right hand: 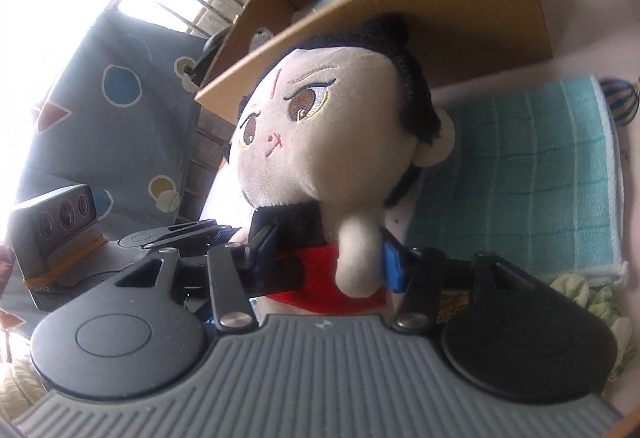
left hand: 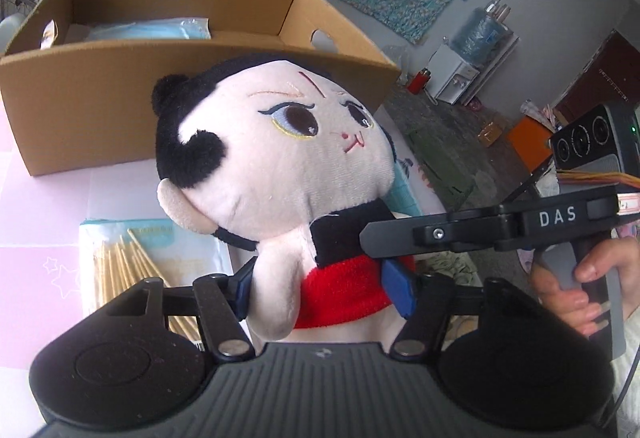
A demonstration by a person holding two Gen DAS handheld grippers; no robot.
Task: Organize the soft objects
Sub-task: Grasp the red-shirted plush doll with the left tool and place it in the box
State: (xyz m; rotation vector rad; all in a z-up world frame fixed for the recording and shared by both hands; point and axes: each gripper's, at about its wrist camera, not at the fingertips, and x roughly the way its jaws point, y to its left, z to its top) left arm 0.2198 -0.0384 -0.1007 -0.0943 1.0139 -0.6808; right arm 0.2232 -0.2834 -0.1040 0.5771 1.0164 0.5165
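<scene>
A plush doll (left hand: 280, 158) with a large cream head, black hair and a red scarf stands upright on the pink table, in front of a cardboard box (left hand: 200, 110). My left gripper (left hand: 320, 286) has its blue pads pressed on the doll's body at scarf height, one against the arm and one against the scarf. In the right wrist view my right gripper (right hand: 328, 262) clamps the same doll (right hand: 340, 126) around the chest from the other side. One of its black fingers (left hand: 400, 234) reaches the doll's neck in the left wrist view.
The open box holds a light blue packet (left hand: 152, 30). A pack of wooden sticks (left hand: 132, 266) lies left of the doll. A folded teal towel (right hand: 520, 174) and a crumpled pale green cloth (right hand: 592, 298) lie on its other side. A hand (left hand: 580, 278) grips the right tool's handle.
</scene>
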